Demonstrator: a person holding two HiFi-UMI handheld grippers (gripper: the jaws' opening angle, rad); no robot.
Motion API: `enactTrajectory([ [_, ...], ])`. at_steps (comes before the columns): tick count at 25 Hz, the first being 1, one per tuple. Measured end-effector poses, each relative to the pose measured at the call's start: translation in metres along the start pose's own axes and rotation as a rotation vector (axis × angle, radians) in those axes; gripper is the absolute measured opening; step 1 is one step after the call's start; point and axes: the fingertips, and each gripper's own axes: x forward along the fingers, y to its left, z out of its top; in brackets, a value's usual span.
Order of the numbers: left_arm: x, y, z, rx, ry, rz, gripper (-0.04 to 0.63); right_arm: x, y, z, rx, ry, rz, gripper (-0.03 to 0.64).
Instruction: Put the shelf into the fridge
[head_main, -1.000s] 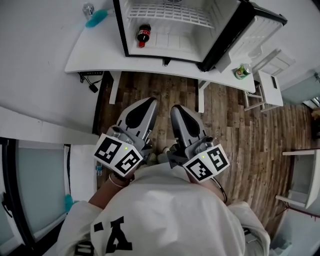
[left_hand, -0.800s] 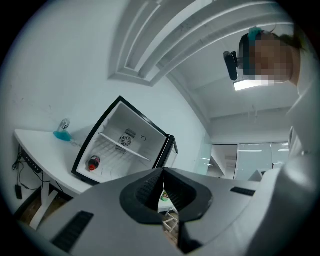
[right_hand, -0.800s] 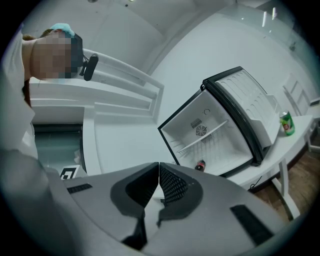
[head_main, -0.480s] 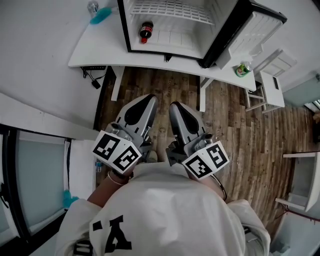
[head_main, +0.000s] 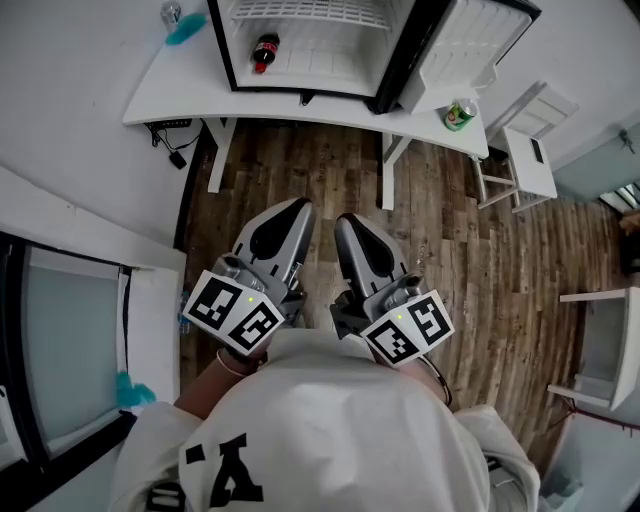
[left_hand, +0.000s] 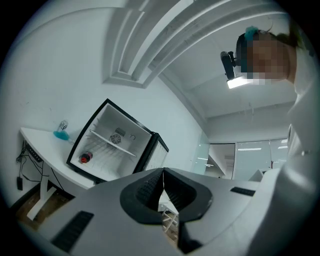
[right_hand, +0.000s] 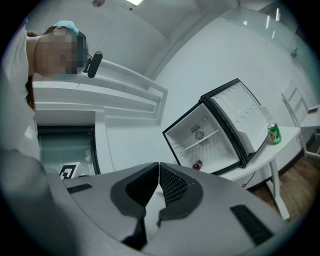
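Observation:
The small black fridge (head_main: 222, 50) stands open on a white table (head_main: 180, 95) at the top of the head view, its door (head_main: 460, 45) swung to the right. A white wire shelf (head_main: 300, 10) sits inside it, also visible as the shelf (left_hand: 112, 144) and the shelf (right_hand: 200, 141) in the gripper views. A cola bottle (head_main: 264, 50) lies on the fridge floor. My left gripper (head_main: 290, 215) and right gripper (head_main: 352, 230) are held side by side close to my body, over the wooden floor, well short of the table. Both are shut and hold nothing.
A green can (head_main: 459, 114) stands on the table right of the fridge door. A teal object (head_main: 185, 28) and a small can (head_main: 171, 12) sit at the table's left end. A white stool (head_main: 525, 150) stands to the right. Cables (head_main: 170, 150) hang under the table's left side.
In the head view the fridge and table have slid up and to the left. Both grippers stay shut and empty in front of my body.

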Motion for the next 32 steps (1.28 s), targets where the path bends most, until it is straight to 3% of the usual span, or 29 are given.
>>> enactTrajectory([
  [14,-0.066,-0.116,-0.045,0.023,-0.027,0.033,0.007,-0.129,0.037,0.008,-0.012,-0.003,0.041,0.029],
  [27,-0.081,-0.142,-0.047,0.036,-0.026,0.0,0.008,-0.155,0.052,0.011,-0.027,-0.01,0.032,0.029],
  [32,-0.093,-0.138,-0.048,0.029,-0.041,0.026,0.007,-0.162,0.051,0.008,-0.001,-0.014,0.026,0.029],
])
